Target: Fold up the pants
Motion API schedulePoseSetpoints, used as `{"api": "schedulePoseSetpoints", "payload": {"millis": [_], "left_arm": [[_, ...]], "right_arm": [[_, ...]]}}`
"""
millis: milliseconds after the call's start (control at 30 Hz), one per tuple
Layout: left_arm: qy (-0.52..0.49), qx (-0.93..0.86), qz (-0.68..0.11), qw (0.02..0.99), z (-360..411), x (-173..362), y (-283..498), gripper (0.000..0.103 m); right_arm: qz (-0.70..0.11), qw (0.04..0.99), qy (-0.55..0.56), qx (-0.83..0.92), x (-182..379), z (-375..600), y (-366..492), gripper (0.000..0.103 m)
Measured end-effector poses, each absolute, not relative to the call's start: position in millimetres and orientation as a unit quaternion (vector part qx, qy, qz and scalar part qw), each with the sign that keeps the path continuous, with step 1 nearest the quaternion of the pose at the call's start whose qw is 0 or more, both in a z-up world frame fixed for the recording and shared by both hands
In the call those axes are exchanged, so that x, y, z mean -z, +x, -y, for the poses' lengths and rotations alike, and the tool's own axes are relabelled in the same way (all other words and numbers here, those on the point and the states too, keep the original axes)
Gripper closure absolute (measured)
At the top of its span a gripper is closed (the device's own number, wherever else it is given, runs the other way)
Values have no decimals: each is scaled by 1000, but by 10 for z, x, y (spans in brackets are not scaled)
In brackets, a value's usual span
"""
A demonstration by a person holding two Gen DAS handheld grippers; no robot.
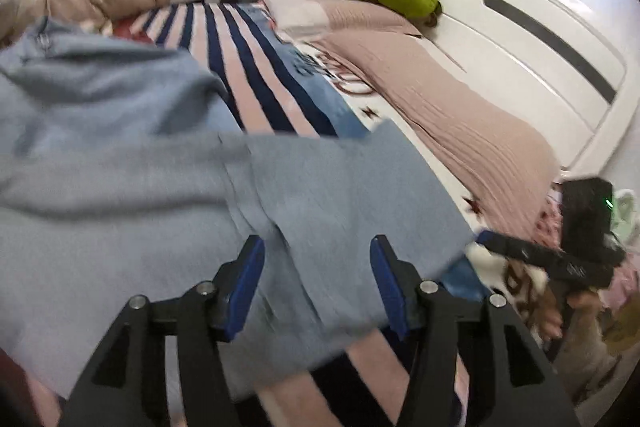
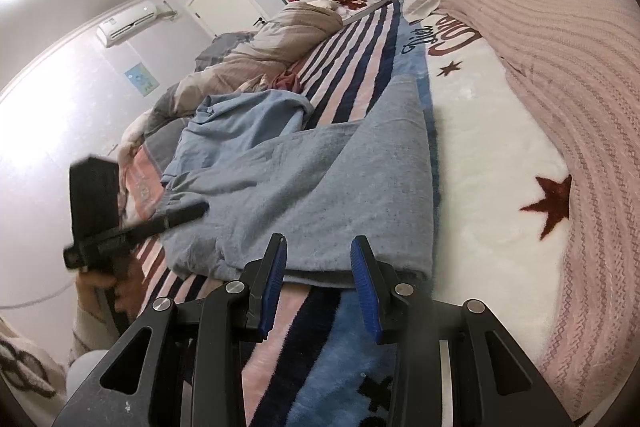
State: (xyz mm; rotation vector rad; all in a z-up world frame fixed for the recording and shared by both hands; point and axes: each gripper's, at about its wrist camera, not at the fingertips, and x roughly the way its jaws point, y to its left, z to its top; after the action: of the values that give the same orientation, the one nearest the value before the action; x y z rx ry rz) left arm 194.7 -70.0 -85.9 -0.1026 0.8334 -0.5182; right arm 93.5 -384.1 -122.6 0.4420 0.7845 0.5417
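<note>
- Left gripper (image 1: 316, 269): jaws apart, nothing clamped, pants (image 1: 160, 187) lying just under and ahead of the tips.
- Right gripper (image 2: 318, 267): jaws parted, pants' near edge at its fingertips; grip unclear.
- Pants spread on striped blanket (image 2: 348, 67).

Light-blue pants (image 2: 320, 183) – folded over, lying on striped bedspread (image 2: 352, 67)
</note>
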Motion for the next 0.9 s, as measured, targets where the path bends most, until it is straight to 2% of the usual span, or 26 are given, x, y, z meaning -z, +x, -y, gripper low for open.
{"api": "schedulePoseSetpoints", "payload": {"millis": [100,233,367,667,700,767,800,900], "left_arm": [[-32,241,-409,880,809,893,2198,54],[-3,217,-446,868,937,1152,2481,67],[23,198,-453,869,1049,1366,2622,67],[41,174,-438,881,1154,1405,2801,67],[40,175,-438,881,1172,1406,2806,69],[43,182,-438,879,1202,1403,2793,87],[41,190,-438,878,1215,1397,2779,93],[50,194,-429,881,1243,1357,2712,97]], "right_arm": [[-374,865,216,-256,1251,3869,930,73],[-376,864,221,-252,1279,3912,915,73],[-382,864,219,-246,1289,3951,904,73],[-385,862,220,-246,1297,3962,925,73],[-385,862,220,-247,1297,3957,928,73],[-385,861,220,-248,1300,3959,934,73],[-385,861,220,-248,1301,3960,937,73],[-386,861,221,-246,1300,3960,935,73]]}}
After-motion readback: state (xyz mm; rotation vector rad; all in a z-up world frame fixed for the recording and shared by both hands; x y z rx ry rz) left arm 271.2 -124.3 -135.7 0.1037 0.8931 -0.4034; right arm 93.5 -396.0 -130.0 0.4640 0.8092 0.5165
